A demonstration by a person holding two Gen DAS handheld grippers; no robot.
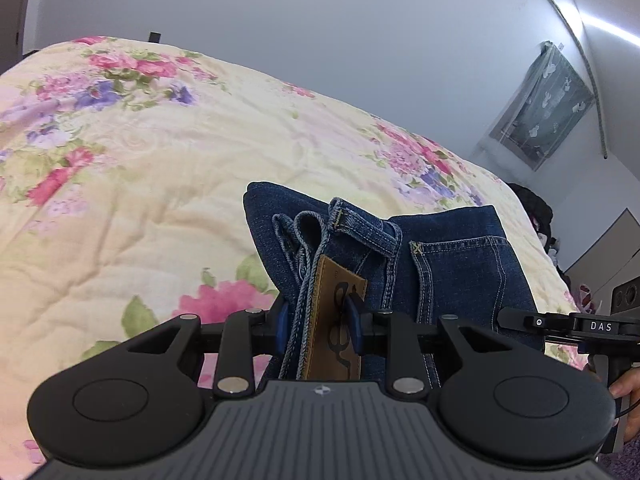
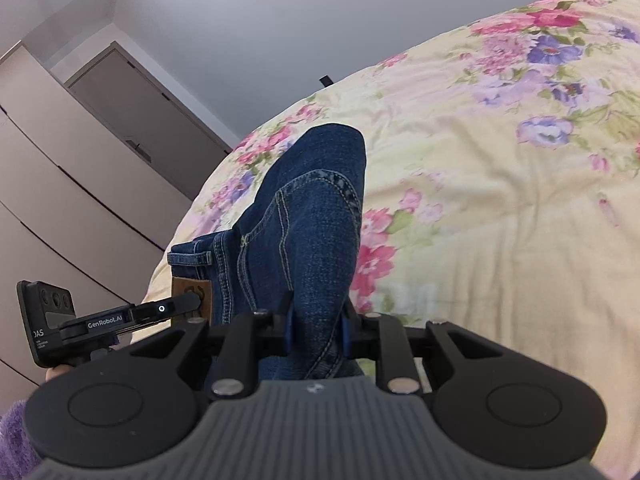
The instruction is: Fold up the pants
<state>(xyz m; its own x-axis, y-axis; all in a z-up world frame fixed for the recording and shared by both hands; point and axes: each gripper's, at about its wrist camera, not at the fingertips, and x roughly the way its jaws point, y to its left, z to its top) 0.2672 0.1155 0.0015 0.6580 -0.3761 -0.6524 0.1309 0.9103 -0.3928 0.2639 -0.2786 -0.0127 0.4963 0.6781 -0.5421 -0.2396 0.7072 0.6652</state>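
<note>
While one jeans pair (image 1: 448,264) hangs over floral bedspread (image 1: 132,184), two grippers, left gripper (image 1: 320,320) and right gripper (image 2: 316,326), clamp denim.

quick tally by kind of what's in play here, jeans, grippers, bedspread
jeans: 1, dark blue denim with a tan leather waistband patch
grippers: 2, left gripper and right gripper, each clamped on the jeans
floral bedspread: 1
total: 4
</note>
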